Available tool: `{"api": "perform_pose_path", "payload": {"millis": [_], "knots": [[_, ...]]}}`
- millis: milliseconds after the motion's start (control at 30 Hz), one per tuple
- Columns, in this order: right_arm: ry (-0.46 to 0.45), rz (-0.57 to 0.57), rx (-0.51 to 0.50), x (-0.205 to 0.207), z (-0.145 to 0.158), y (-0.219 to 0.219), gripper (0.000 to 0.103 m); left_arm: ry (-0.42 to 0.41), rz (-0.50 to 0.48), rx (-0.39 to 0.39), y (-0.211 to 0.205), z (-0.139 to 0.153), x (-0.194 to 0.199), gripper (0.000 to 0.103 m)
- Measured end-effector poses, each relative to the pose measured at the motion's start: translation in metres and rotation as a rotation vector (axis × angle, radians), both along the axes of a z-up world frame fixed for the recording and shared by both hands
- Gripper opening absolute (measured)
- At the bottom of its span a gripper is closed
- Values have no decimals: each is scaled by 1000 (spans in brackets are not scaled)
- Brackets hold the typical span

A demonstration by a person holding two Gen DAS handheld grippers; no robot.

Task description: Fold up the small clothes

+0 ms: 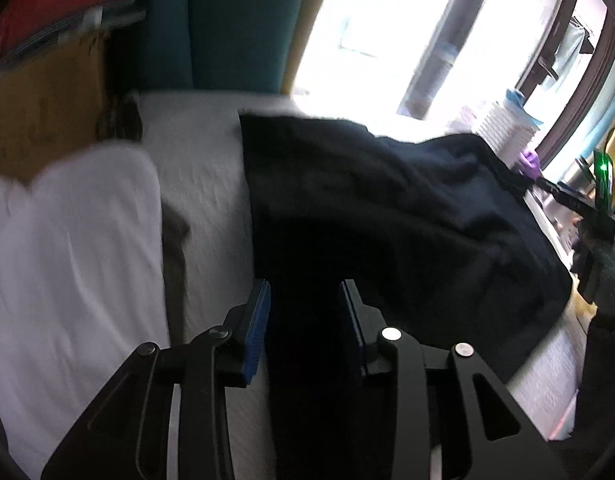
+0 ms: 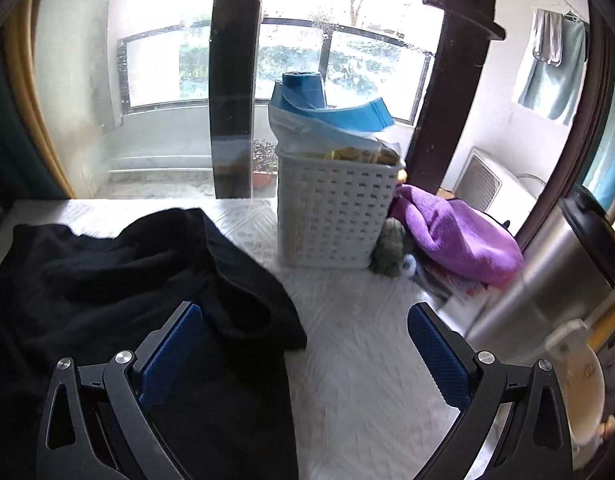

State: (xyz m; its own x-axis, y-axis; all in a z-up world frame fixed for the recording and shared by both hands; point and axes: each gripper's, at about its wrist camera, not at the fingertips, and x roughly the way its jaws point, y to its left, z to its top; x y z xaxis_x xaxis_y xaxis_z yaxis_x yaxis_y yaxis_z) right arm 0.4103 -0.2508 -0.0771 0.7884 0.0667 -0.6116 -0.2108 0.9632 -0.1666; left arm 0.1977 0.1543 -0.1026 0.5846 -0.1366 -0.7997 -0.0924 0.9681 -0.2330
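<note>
A black garment [image 1: 387, 208] lies crumpled on the white textured table cover [image 1: 203, 184]. My left gripper [image 1: 305, 296] hovers over its near edge with the jaws partly apart; dark cloth fills the gap between the blue pads, and I cannot tell if they grip it. In the right wrist view the same black garment [image 2: 119, 280] lies at the left. My right gripper [image 2: 305, 320] is wide open and empty, its left finger over the garment's right edge and its right finger over the bare cover [image 2: 359, 340].
A folded white cloth [image 1: 67, 264] lies left of the garment. A white lattice basket [image 2: 335, 212] with blue bags stands at the back by the window. A purple cloth [image 2: 463, 236], a steel flask [image 2: 555, 276] and a white jug [image 2: 579, 380] are at the right.
</note>
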Motion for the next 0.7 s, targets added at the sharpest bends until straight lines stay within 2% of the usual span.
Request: {"api": "perform_pose_path", "payload": {"millis": [167, 267, 400, 533, 633, 700], "knots": [[12, -14, -11, -14, -10, -4, 103, 20, -43, 3, -19, -15, -27, 35], [55, 16, 38, -15, -17, -3, 103, 11, -55, 7, -25, -15, -32, 35], [133, 120, 131, -14, -24, 12, 103, -18, -47, 2, -22, -8, -30, 35], [210, 261, 169, -8, -28, 48, 101, -36, -16, 2, -10, -3, -21, 35], [269, 316, 194, 5, -35, 69, 101, -45, 1, 5, -2, -3, -10, 35], [295, 309, 180, 18, -41, 76, 101, -42, 14, 8, 3, -5, -1, 35]]}}
